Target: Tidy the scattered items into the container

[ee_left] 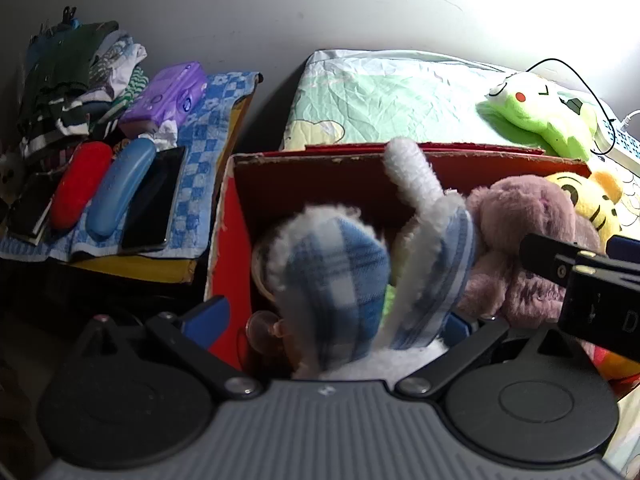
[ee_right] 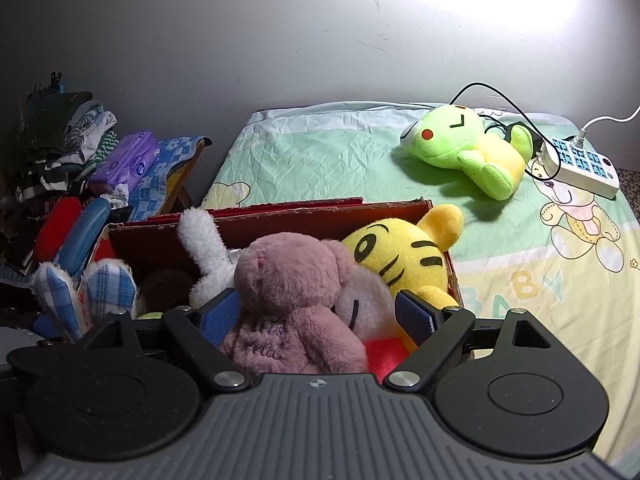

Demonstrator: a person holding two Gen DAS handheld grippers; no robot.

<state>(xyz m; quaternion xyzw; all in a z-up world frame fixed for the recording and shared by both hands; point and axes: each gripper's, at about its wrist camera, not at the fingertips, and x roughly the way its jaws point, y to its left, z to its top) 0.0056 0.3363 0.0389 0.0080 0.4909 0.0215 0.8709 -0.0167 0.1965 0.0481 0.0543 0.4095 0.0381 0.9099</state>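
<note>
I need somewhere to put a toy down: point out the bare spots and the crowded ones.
Free: the bedsheet between the red box and the wall, left of the green frog plush; also the sheet right of the box, before the power strip. Crowded: the box, packed with plush toys, and the side table.

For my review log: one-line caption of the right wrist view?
Open right gripper over pink plush in red box; green frog outside.

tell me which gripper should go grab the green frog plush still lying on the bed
Right, probably. The right gripper stands open over the pink plush at the box's frog-side end, with the green frog plush lying in clear view beyond. The left gripper straddles the plaid-eared bunny, farther from it.
</note>
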